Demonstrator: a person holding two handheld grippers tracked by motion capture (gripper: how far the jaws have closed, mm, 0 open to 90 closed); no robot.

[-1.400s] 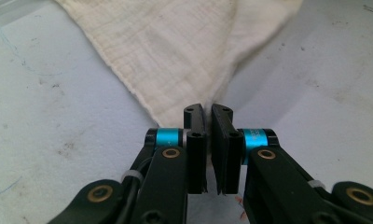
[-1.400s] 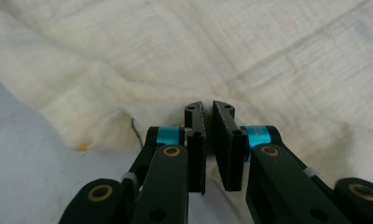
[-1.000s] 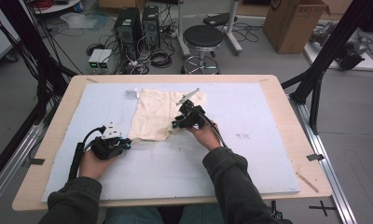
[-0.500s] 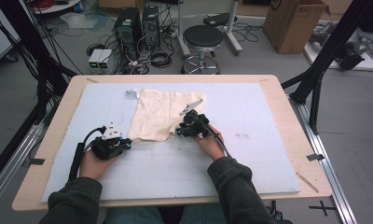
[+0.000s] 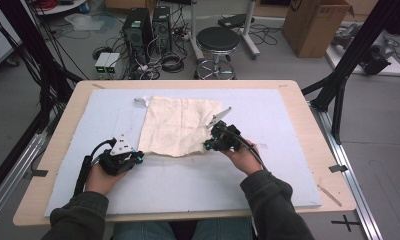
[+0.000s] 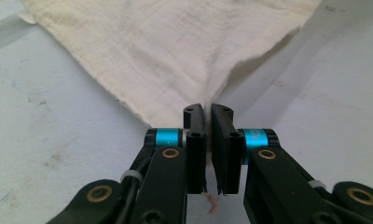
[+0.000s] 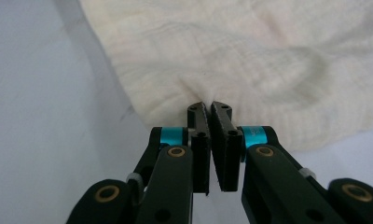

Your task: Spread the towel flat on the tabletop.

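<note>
High view: a cream cloth (image 5: 180,125) lies flat on the pale blue mat (image 5: 268,165) covering the desk (image 5: 58,150). The left gripper (image 5: 138,156) sits at the cloth's near left corner, the right gripper (image 5: 208,146) at its near right corner.

Left gripper view: the 2 jaws are pressed together on the cloth's corner (image 6: 194,100).

Right gripper view: the jaws have just been closing and now pinch the cloth's edge (image 7: 208,95), which puckers there.
</note>
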